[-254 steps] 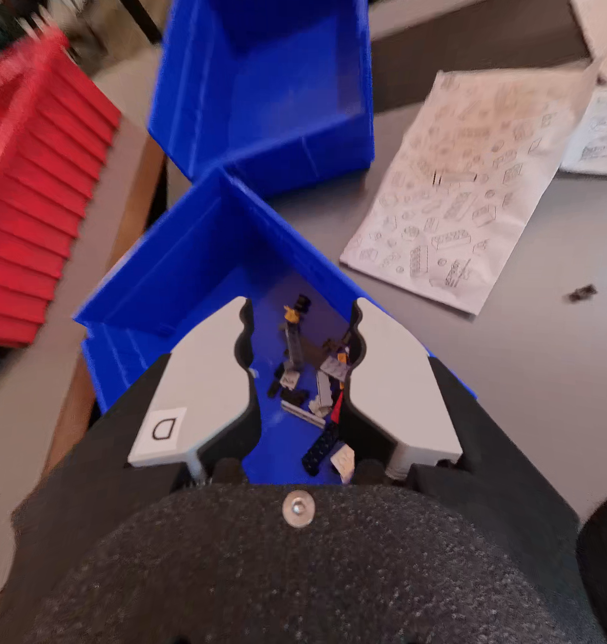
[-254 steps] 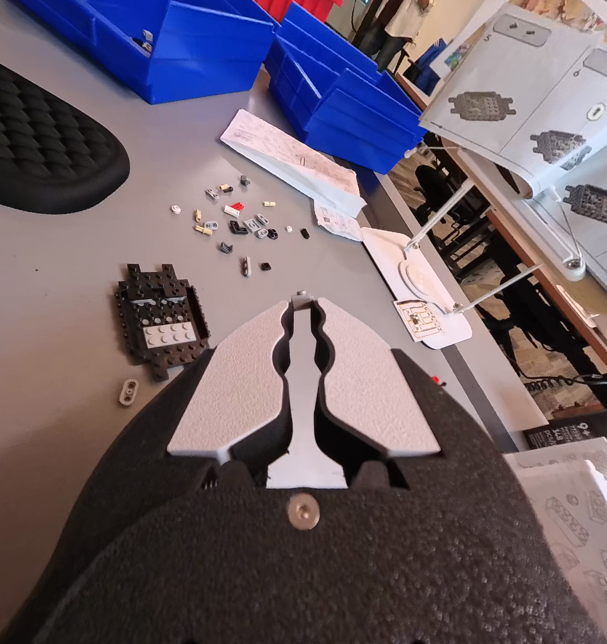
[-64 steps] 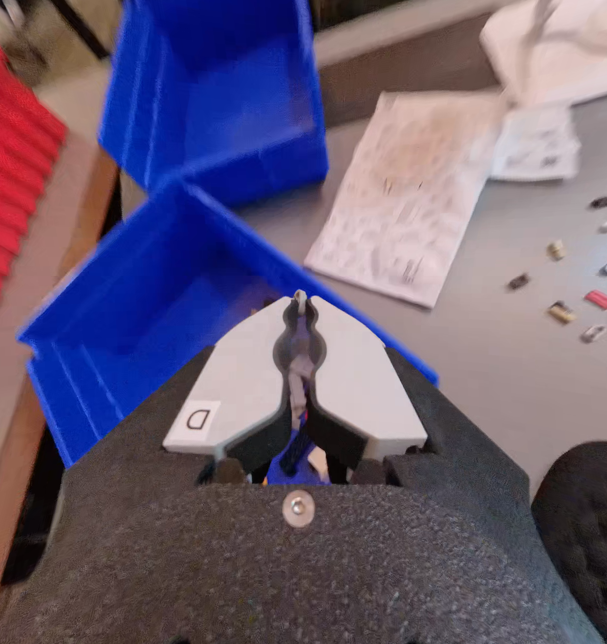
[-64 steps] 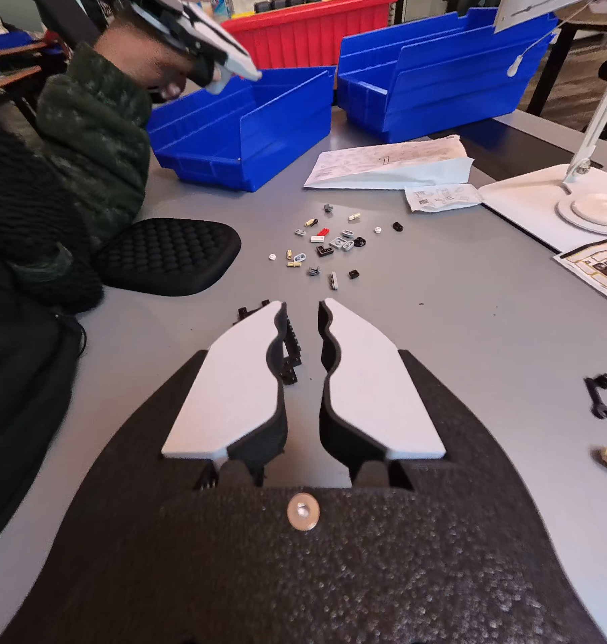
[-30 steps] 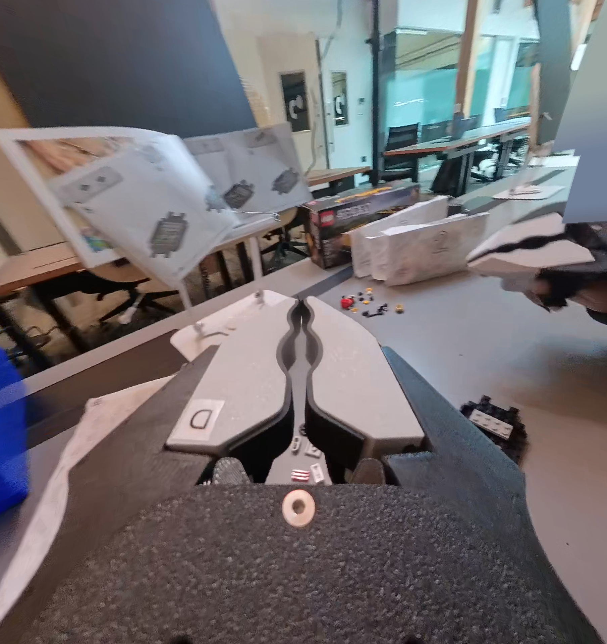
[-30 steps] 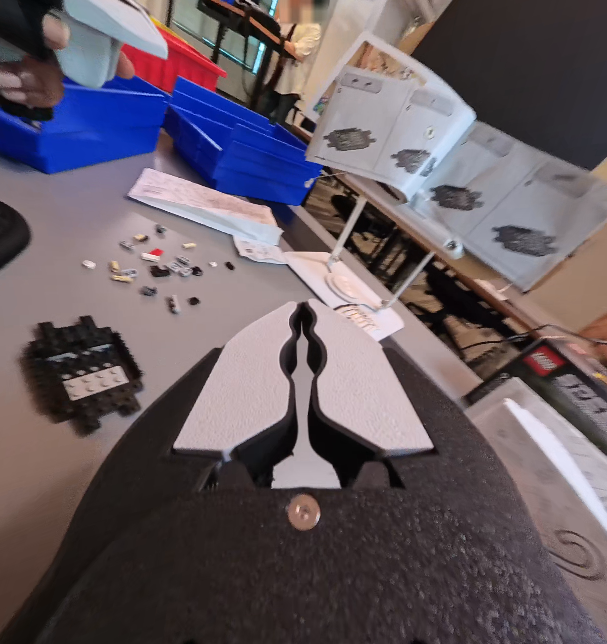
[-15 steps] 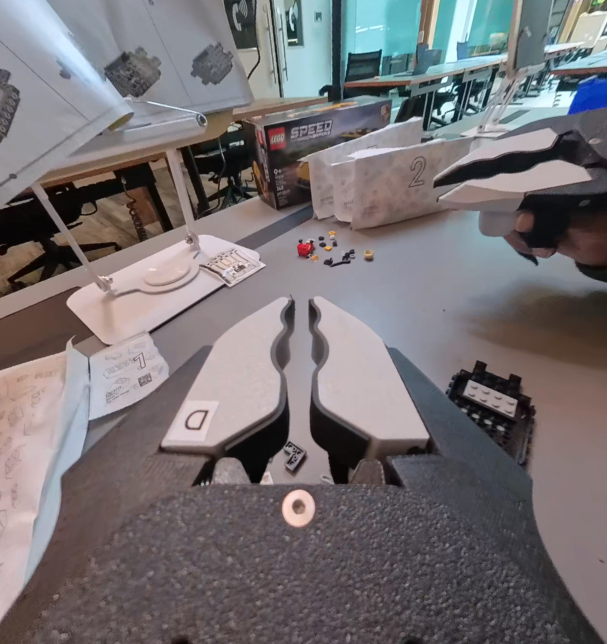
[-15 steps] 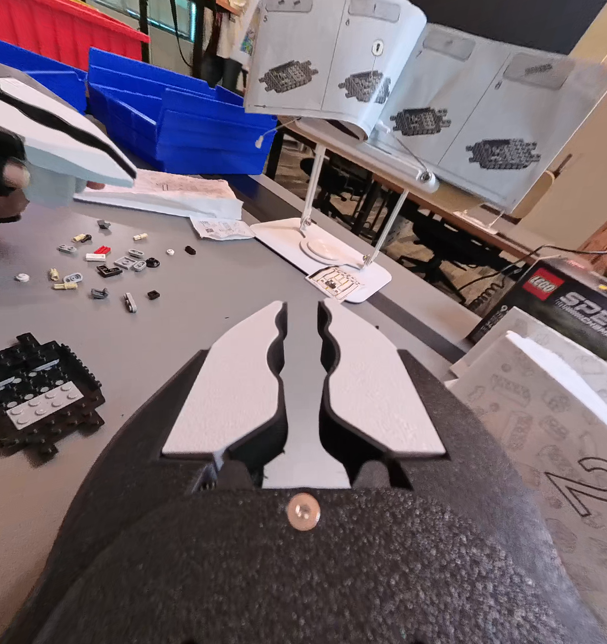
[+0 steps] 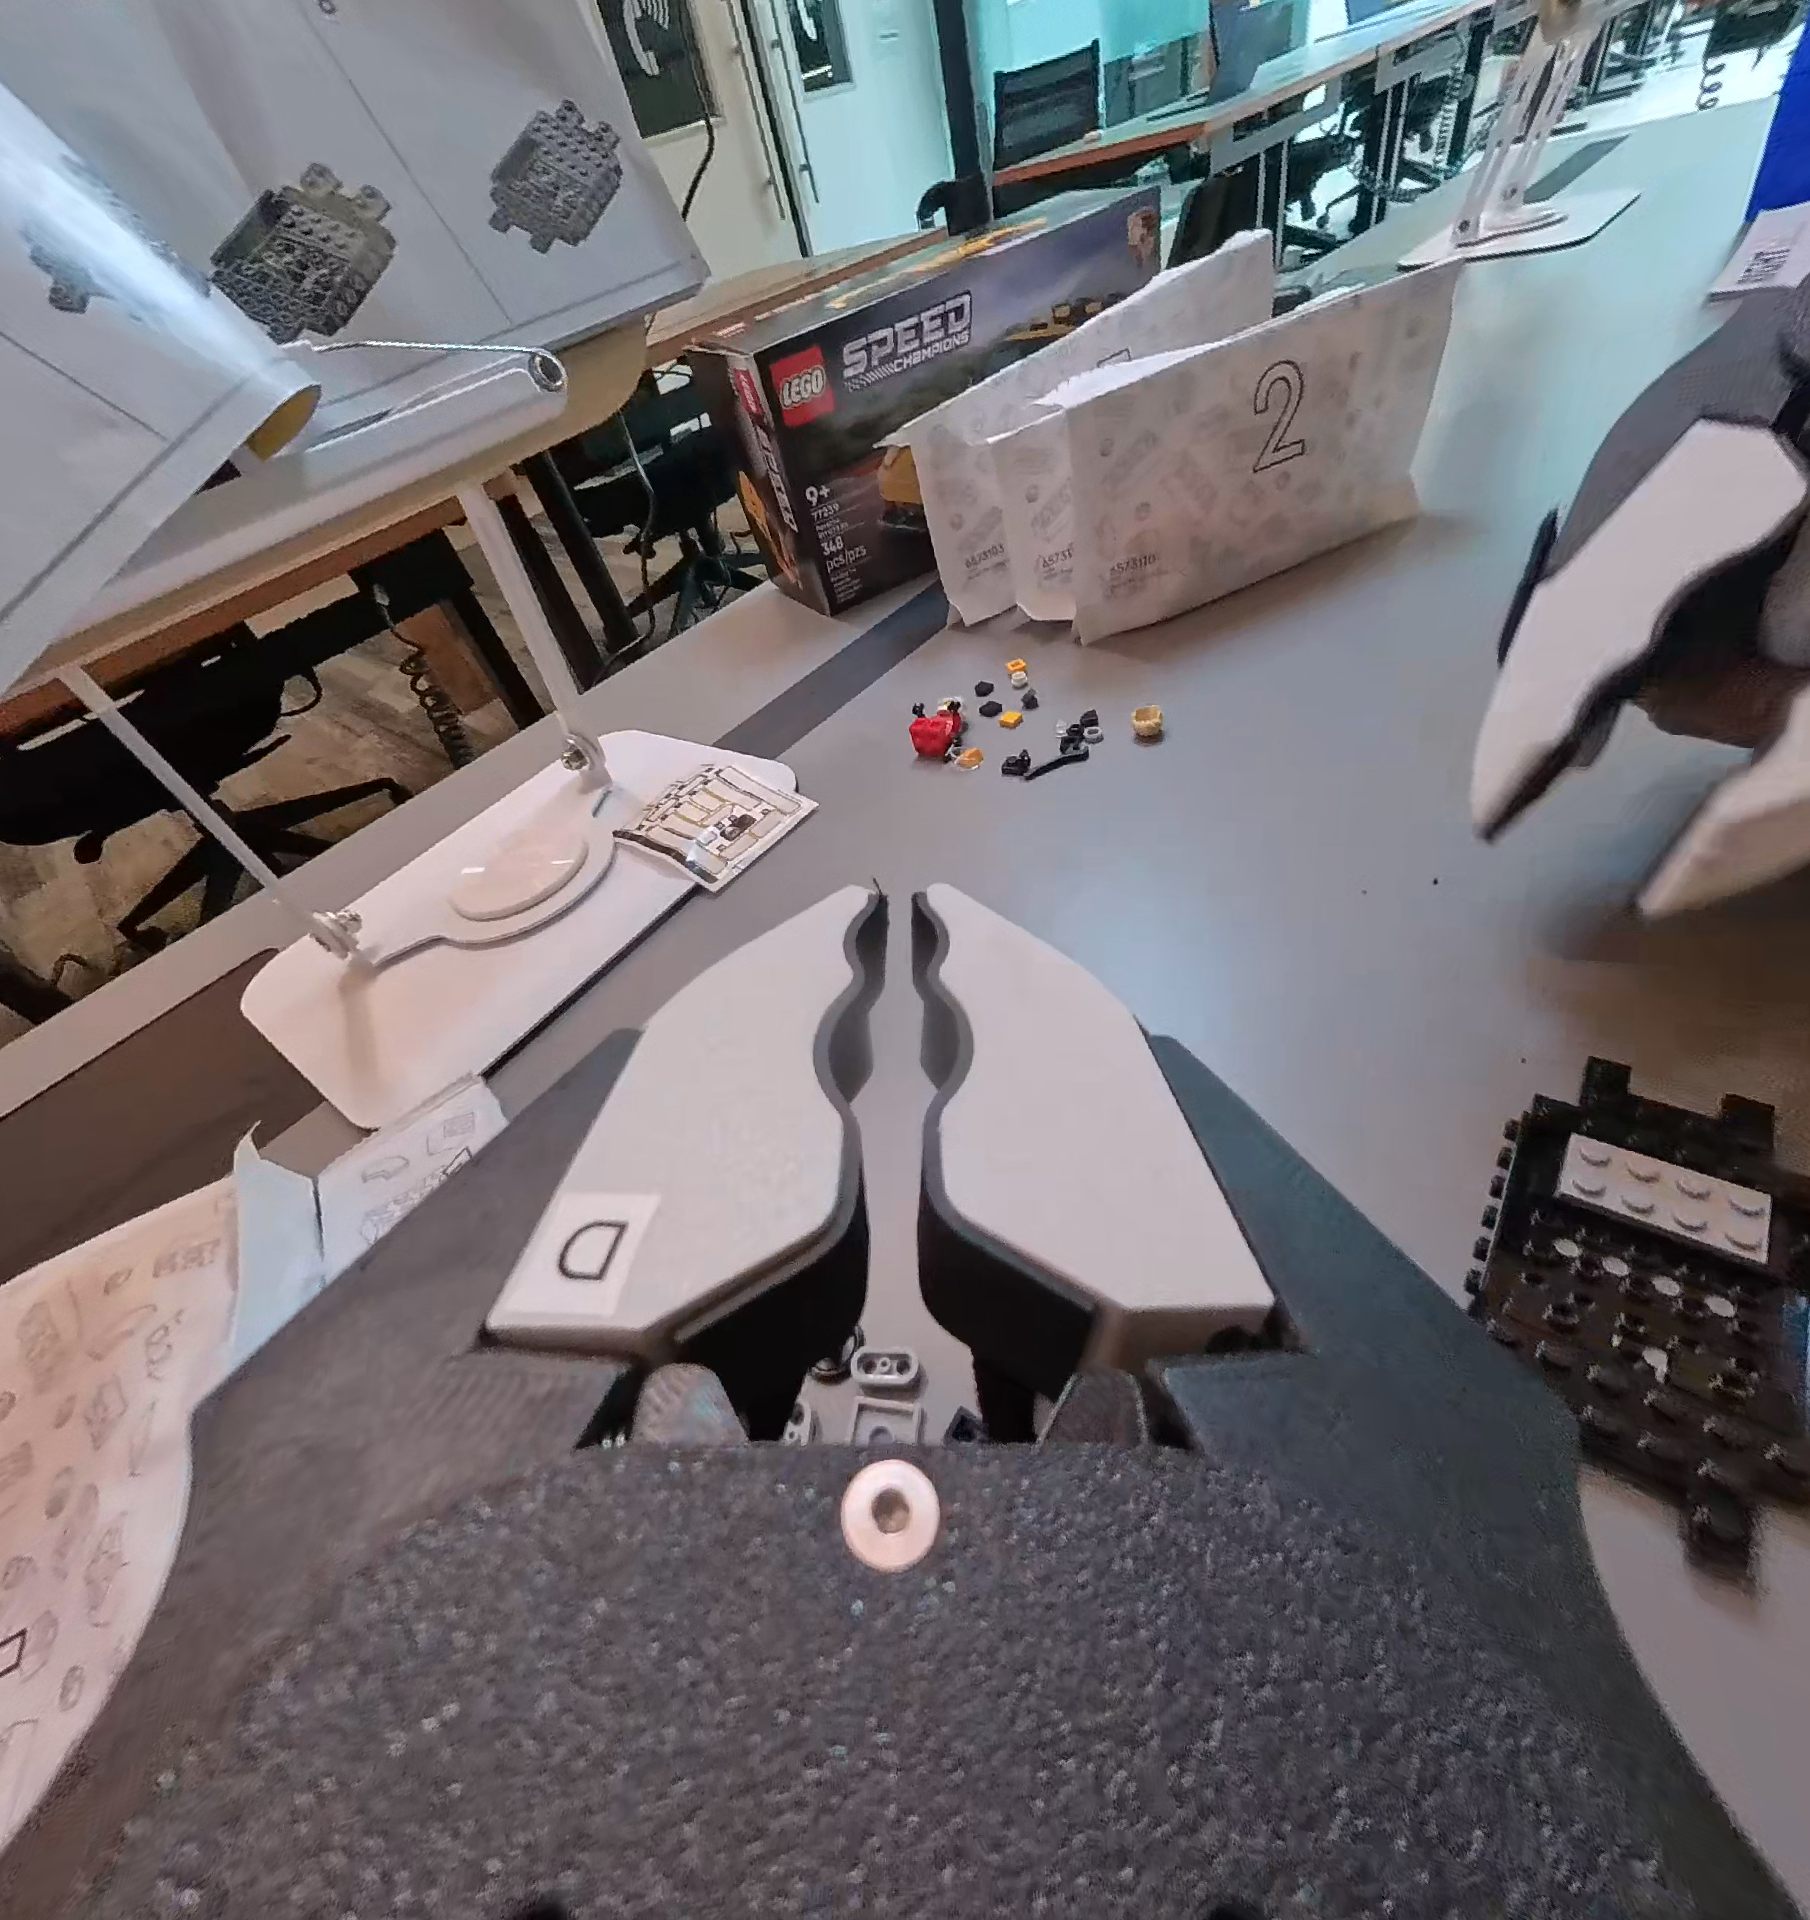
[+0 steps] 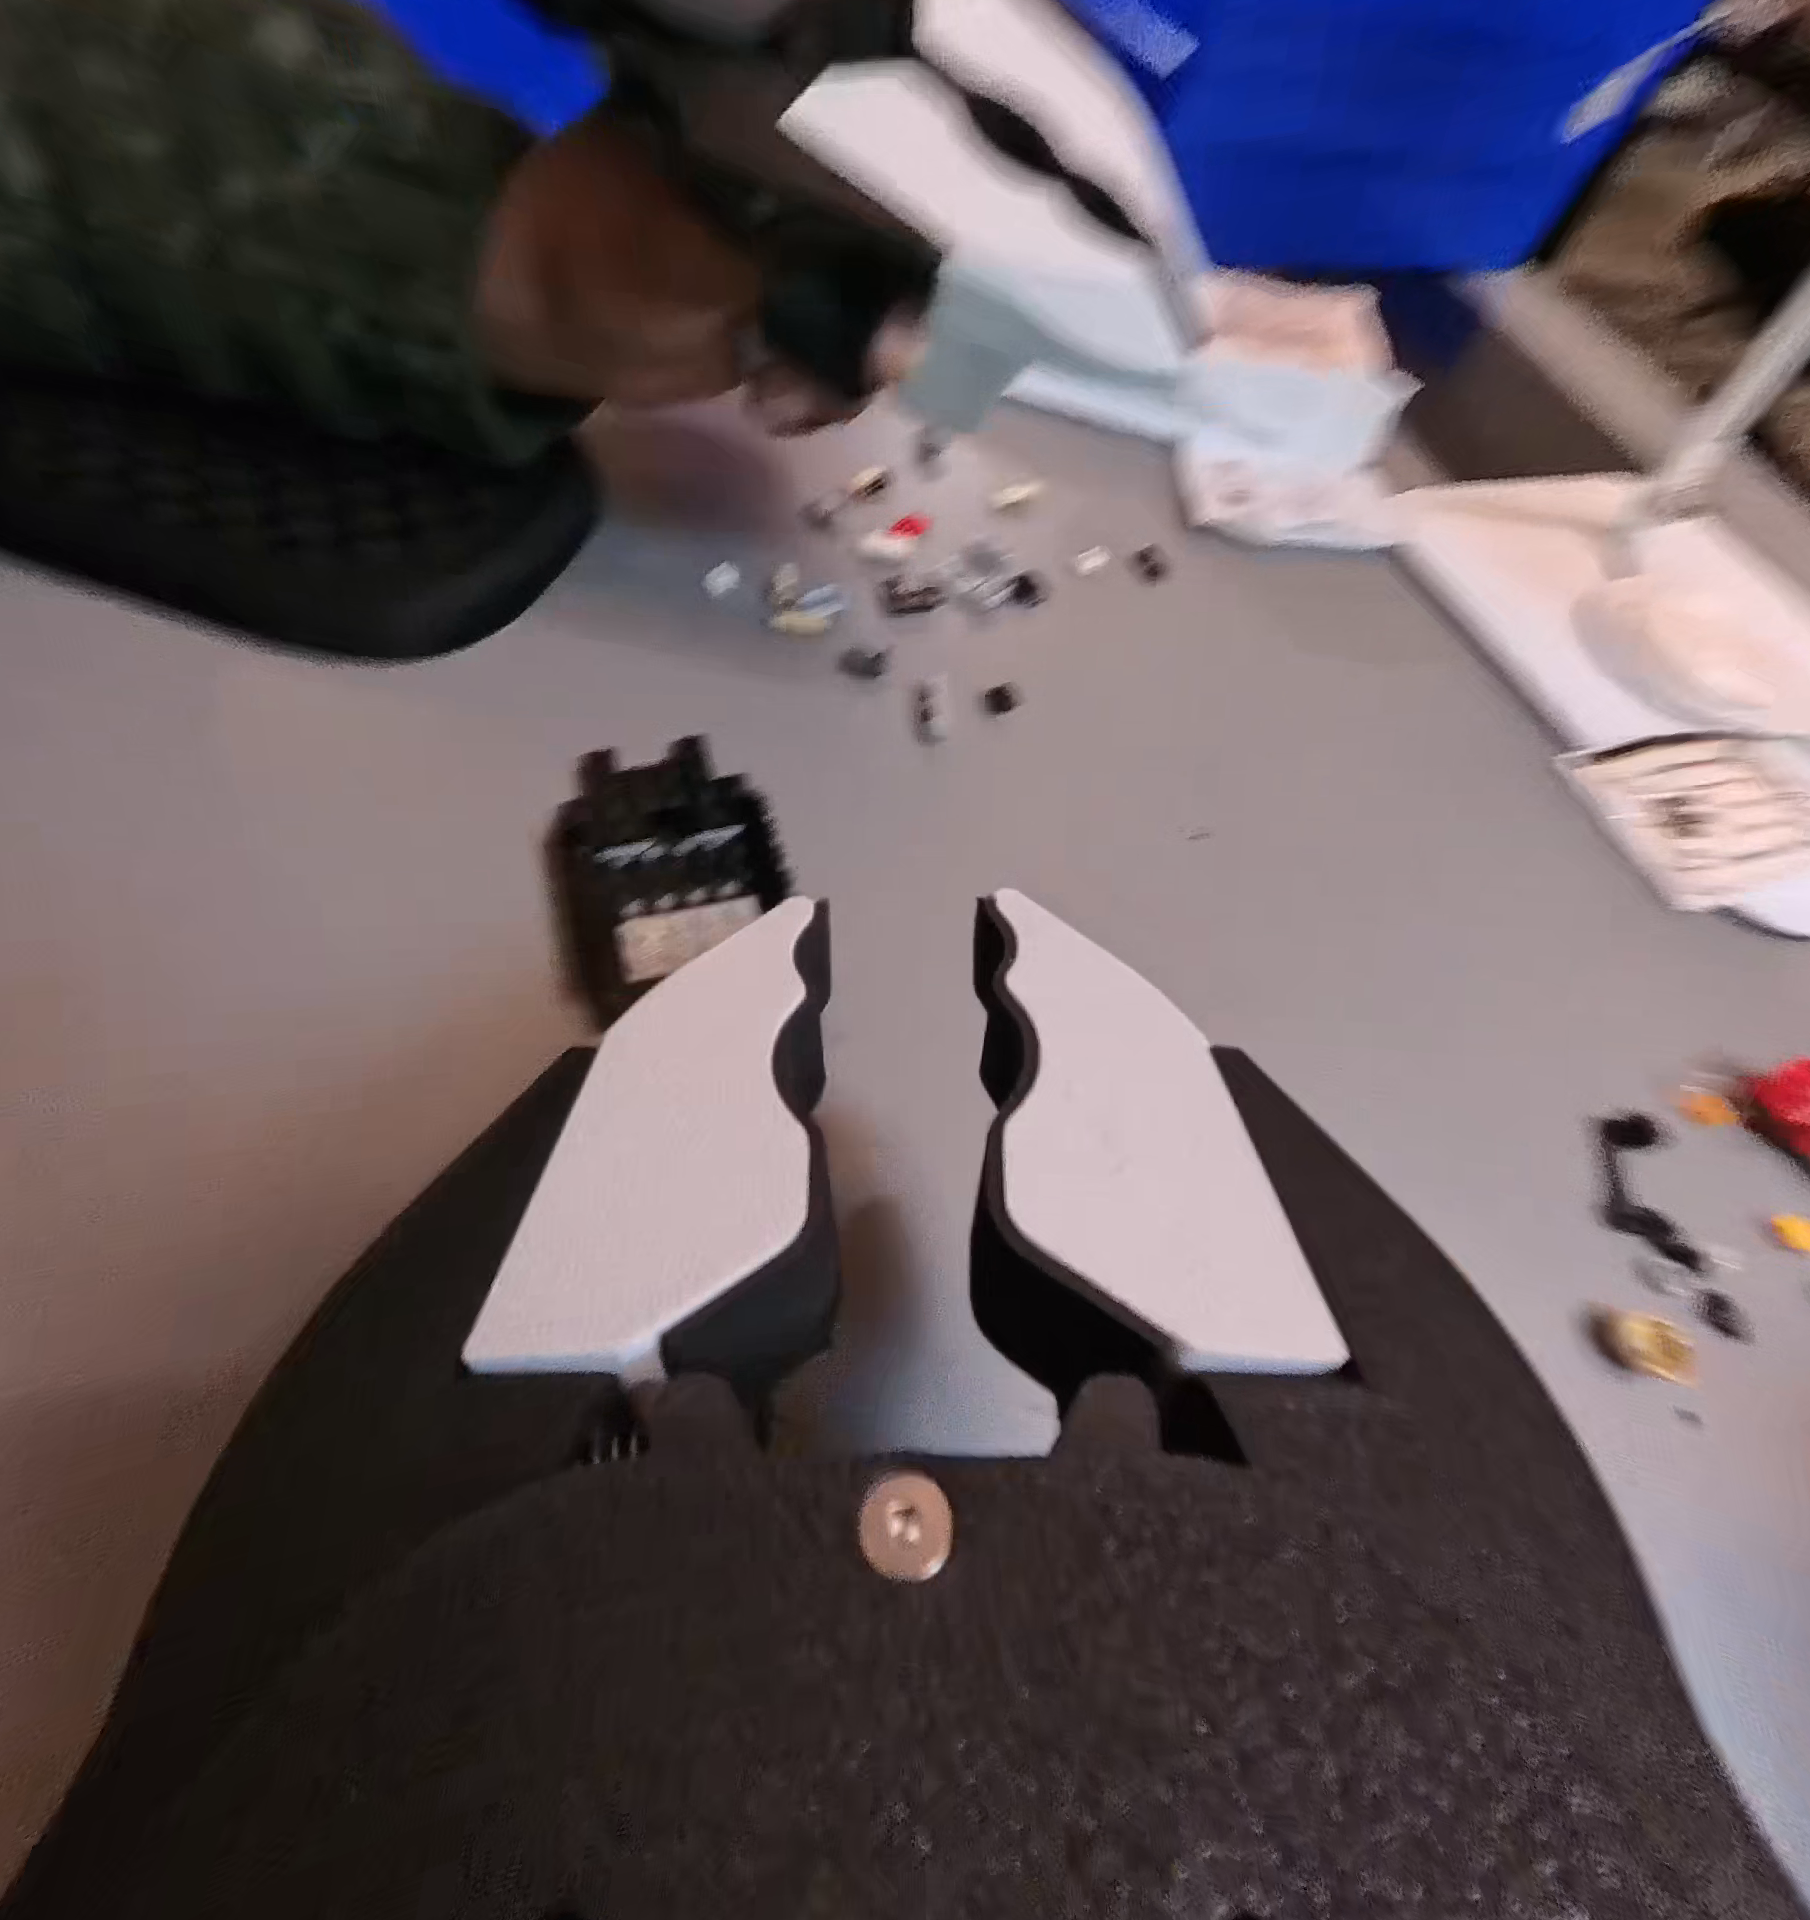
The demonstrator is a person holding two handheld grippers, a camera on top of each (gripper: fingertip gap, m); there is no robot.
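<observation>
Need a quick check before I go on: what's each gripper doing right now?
Left gripper: open by a narrow slit, holding nothing.
Right gripper: open, holding nothing.

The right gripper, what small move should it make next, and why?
Probably ease the right gripper left and down toward the black brick assembly. Its jaws stand open with nothing between them, and that assembly lies on the grey table just left of its left fingertip, closer than any loose piece.

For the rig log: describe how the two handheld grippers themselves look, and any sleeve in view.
Both the left gripper and right gripper have a rough black body with a silver screw at the centre, and two pale grey fingers with wavy black inner edges. The left one carries a white lettered sticker. A dark green patterned sleeve shows.
</observation>
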